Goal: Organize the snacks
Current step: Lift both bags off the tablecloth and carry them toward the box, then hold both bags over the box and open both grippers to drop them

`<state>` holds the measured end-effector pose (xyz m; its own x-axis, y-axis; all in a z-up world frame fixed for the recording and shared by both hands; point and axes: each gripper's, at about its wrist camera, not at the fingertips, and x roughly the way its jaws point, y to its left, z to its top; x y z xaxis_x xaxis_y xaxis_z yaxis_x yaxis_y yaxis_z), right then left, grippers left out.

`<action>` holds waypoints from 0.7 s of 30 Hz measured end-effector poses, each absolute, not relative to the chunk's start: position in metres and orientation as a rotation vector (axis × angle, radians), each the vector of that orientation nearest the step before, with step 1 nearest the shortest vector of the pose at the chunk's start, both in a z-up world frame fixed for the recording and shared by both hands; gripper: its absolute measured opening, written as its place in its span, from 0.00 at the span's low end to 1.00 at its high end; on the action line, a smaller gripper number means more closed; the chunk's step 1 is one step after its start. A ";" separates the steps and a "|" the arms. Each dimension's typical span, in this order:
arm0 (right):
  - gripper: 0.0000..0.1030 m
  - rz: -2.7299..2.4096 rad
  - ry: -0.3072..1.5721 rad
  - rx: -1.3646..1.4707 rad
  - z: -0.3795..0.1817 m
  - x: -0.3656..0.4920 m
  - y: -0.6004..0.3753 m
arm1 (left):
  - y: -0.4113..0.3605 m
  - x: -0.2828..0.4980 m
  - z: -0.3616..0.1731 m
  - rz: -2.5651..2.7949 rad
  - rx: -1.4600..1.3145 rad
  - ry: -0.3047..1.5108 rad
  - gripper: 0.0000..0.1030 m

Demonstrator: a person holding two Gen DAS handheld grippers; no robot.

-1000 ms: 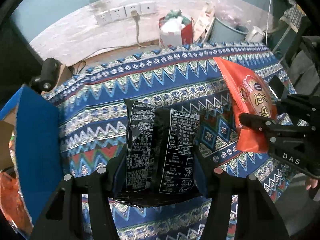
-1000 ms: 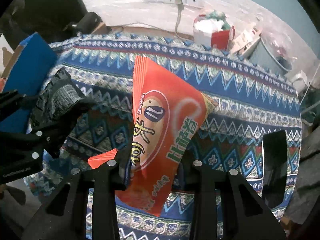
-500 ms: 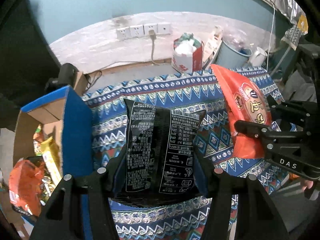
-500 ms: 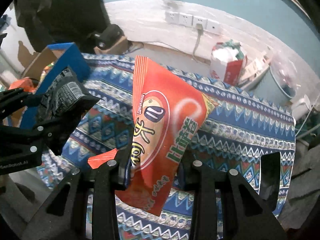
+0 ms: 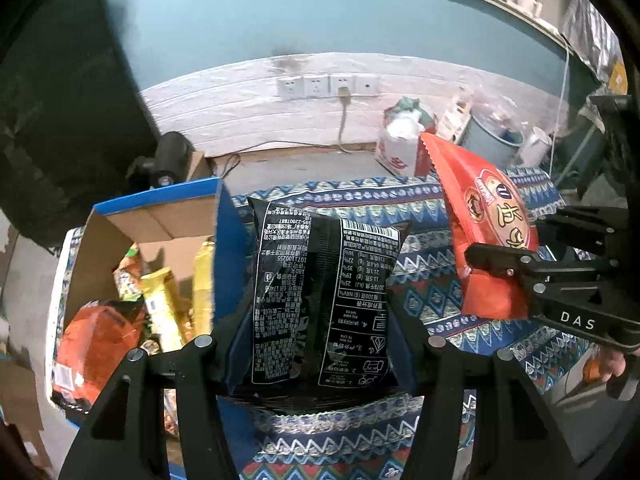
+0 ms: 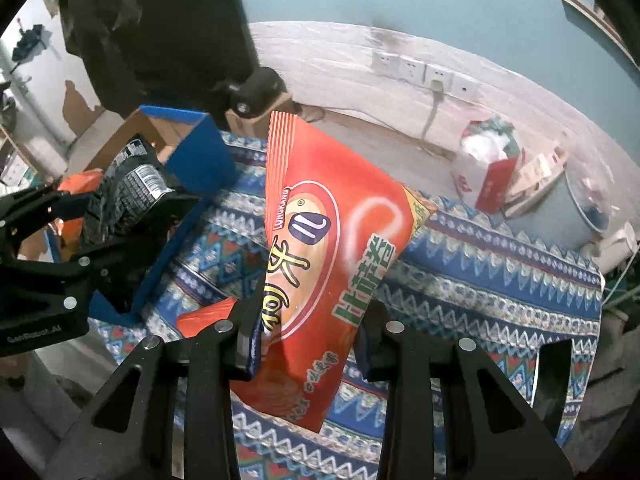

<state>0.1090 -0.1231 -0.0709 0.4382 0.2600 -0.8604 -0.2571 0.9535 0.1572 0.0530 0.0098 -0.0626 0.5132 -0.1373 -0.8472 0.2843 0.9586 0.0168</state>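
Black snack bag [image 5: 324, 300] clamped in left claw [image 5: 320, 344]; red snack bag [image 6: 328, 264] clamped in right claw [image 6: 308, 332], both held above counter [image 6: 500, 280]. Bags to be kept apart, released only when over blue box [image 5: 160, 248].

The lower edge of the black snack bag [image 5: 320, 300] is tucked behind the left gripper [image 5: 320, 360], so its bottom seam cannot be seen; its small print is mirrored and too fine to read. The cardboard box [image 5: 160, 216] is cut off at the left, and the packets inside it [image 5: 160, 300] overlap and blur, so their number cannot be told. In the right wrist view the orange snack bag [image 6: 332, 248] hides the cloth [image 6: 480, 280] behind it, and a second orange piece [image 6: 208, 316] shows only as a corner. The person's hand [image 5: 612, 364] shows only fingertips at the frame's edge.
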 end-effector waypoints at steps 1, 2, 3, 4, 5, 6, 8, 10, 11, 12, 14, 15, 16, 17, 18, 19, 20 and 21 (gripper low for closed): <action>0.32 0.326 1.067 0.002 -0.070 0.110 -0.120 | 0.015 0.053 -0.061 -0.245 0.158 0.997 0.58; 0.32 0.333 1.064 -0.001 -0.068 0.113 -0.115 | 0.020 0.053 -0.060 -0.234 0.158 0.993 0.58; 0.32 0.339 1.061 -0.003 -0.067 0.114 -0.111 | 0.024 0.052 -0.060 -0.224 0.158 0.989 0.58; 0.32 0.346 1.059 -0.005 -0.066 0.115 -0.107 | 0.030 0.052 -0.059 -0.210 0.157 0.984 0.58; 0.32 0.352 1.057 -0.006 -0.065 0.117 -0.103 | 0.034 0.051 -0.059 -0.199 0.156 0.982 0.58; 0.32 0.361 1.053 -0.008 -0.064 0.119 -0.098 | 0.039 0.051 -0.058 -0.188 0.151 0.980 0.58; 0.32 0.373 1.048 -0.012 -0.061 0.121 -0.089 | 0.050 0.052 -0.058 -0.172 0.136 0.980 0.58; 0.32 0.386 1.044 -0.016 -0.060 0.124 -0.080 | 0.061 0.052 -0.058 -0.154 0.121 0.985 0.58; 0.32 0.393 1.042 -0.018 -0.059 0.126 -0.076 | 0.066 0.052 -0.058 -0.145 0.112 0.985 0.58; 0.32 0.401 1.040 -0.021 -0.058 0.127 -0.070 | 0.071 0.052 -0.058 -0.138 0.106 0.986 0.58; 0.32 0.413 1.038 -0.026 -0.058 0.130 -0.063 | 0.080 0.051 -0.058 -0.122 0.098 0.987 0.58; 0.32 0.421 1.038 -0.030 -0.057 0.132 -0.057 | 0.085 0.050 -0.059 -0.113 0.094 0.986 0.58; 0.32 0.427 1.037 -0.033 -0.057 0.133 -0.053 | 0.090 0.050 -0.059 -0.104 0.089 0.987 0.58; 0.32 0.433 1.038 -0.035 -0.057 0.135 -0.049 | 0.094 0.050 -0.060 -0.095 0.084 0.989 0.58; 0.32 0.441 1.038 -0.038 -0.057 0.136 -0.043 | 0.098 0.050 -0.061 -0.086 0.077 0.991 0.58; 0.32 0.447 1.039 -0.042 -0.056 0.137 -0.039 | 0.102 0.050 -0.062 -0.078 0.072 0.993 0.58; 0.32 0.452 1.039 -0.045 -0.056 0.138 -0.035 | 0.107 0.050 -0.064 -0.069 0.068 0.996 0.58; 0.32 0.457 1.039 -0.050 -0.057 0.139 -0.030 | 0.112 0.050 -0.066 -0.057 0.062 0.999 0.58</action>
